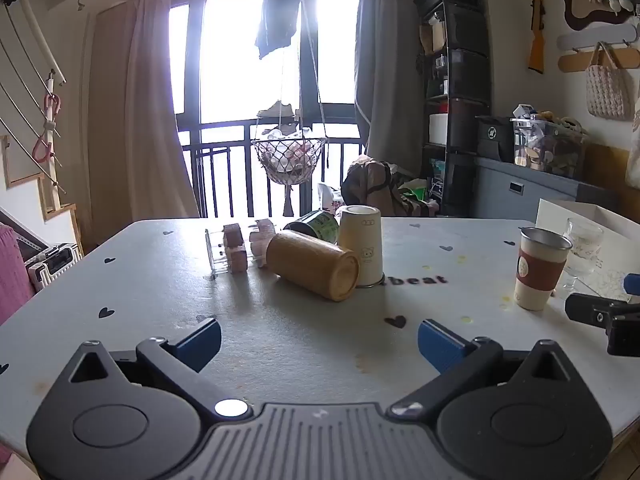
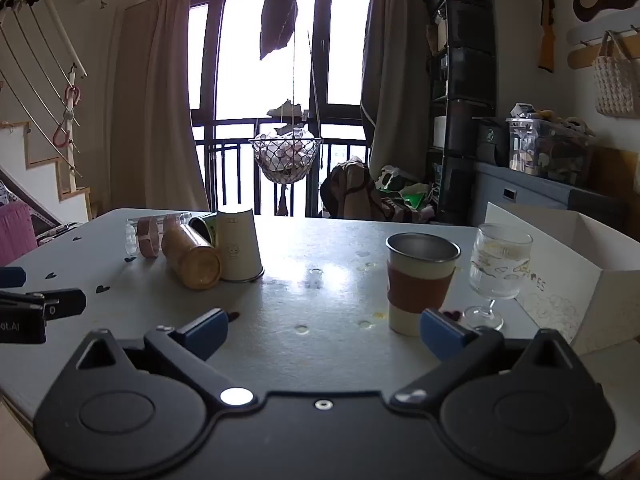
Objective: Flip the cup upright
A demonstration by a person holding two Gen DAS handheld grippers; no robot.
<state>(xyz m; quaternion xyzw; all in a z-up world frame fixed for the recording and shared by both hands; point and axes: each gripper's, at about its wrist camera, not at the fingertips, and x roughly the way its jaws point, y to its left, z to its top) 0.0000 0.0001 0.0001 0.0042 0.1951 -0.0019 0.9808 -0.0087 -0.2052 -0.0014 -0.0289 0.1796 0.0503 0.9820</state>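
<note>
A cream cup with a small bear print (image 1: 362, 246) stands upside down on the table, rim down; it also shows in the right wrist view (image 2: 239, 246). A tan cylindrical cup (image 1: 314, 265) lies on its side against it, also in the right wrist view (image 2: 191, 258). A steel cup with a brown sleeve (image 1: 540, 268) stands upright at the right, close before my right gripper (image 2: 418, 280). My left gripper (image 1: 320, 340) is open and empty, well short of the cups. My right gripper (image 2: 324, 332) is open and empty.
A green can (image 1: 316, 224) lies behind the cups. A clear holder with wooden blocks (image 1: 232, 252) stands to their left. A stemmed glass (image 2: 496, 272) and a white box (image 2: 568, 280) stand at the right. The grey table (image 1: 280, 340) has heart prints.
</note>
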